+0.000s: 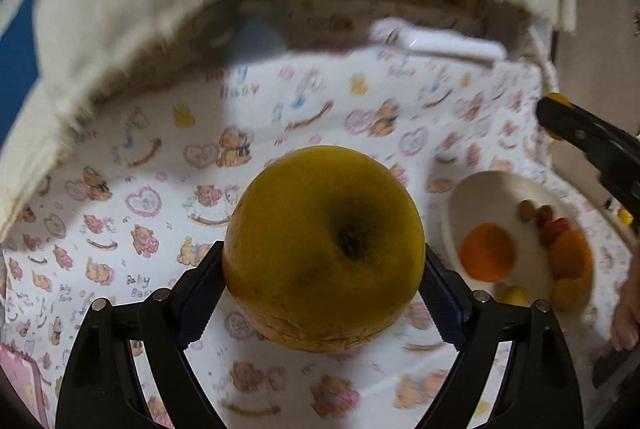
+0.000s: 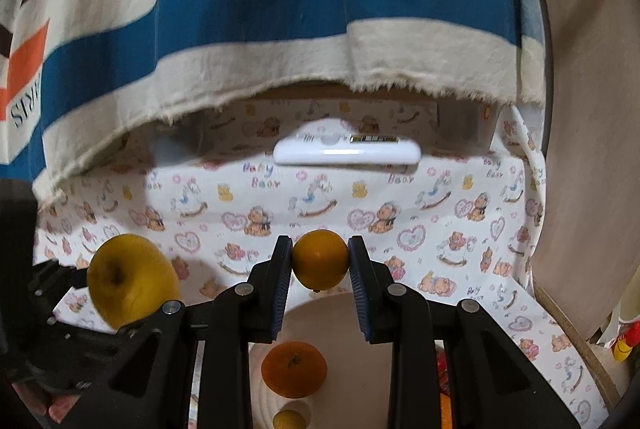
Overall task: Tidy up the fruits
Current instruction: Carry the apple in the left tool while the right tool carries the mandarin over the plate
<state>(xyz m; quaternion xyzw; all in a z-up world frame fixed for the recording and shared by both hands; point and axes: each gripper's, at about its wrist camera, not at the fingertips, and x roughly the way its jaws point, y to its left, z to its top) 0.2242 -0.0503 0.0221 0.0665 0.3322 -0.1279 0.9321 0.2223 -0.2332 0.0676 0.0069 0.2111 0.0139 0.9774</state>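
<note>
Striped cloth (image 2: 240, 13) hangs across the back, frayed hem above the bear-print sheet (image 2: 400, 197) covering the surface. White bowl (image 2: 340, 313) sits on the sheet, directly below the right gripper; in the left wrist view it's off to the right. White flat device (image 2: 346, 151) lies at the back under the hem. Left gripper (image 1: 324, 269): jaws wide, clamped on the yellow apple (image 1: 324, 249), pads on both sides, apple held clear above the sheet, left of the bowl. Right gripper (image 2: 320, 261): jaws narrow, gripping a small orange fruit (image 2: 320, 259) above the bowl's far rim. In the bowl: one orange (image 2: 294, 369), a small yellow fruit (image 2: 289, 420), small red pieces (image 1: 554, 227) on the far side.
</note>
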